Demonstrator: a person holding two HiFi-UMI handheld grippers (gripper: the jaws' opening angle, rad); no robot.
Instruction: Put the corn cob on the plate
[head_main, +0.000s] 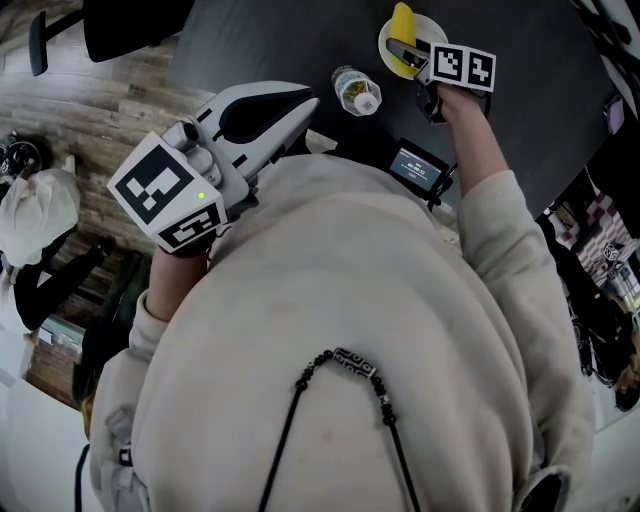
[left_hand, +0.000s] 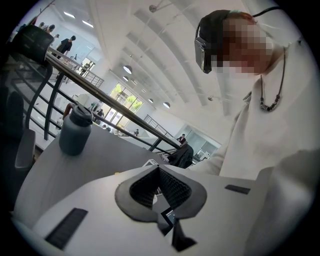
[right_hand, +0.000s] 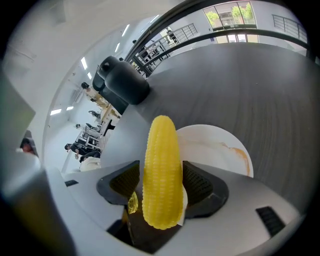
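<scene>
At the head view's top right, I hold the corn cob (right_hand: 161, 170) clamped in my right gripper (right_hand: 162, 190) above the white plate (right_hand: 220, 145), not yet released, while my left gripper (left_hand: 159, 185), jaws together and empty, idles at left.

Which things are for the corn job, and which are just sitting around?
For the job:
- corn cob, held between the fingers of the right gripper
- white plate, close by the corn

Just sitting around:
- bottle beside the plate
- small lit screen at the table's edge
- left gripper, shut on nothing
</scene>
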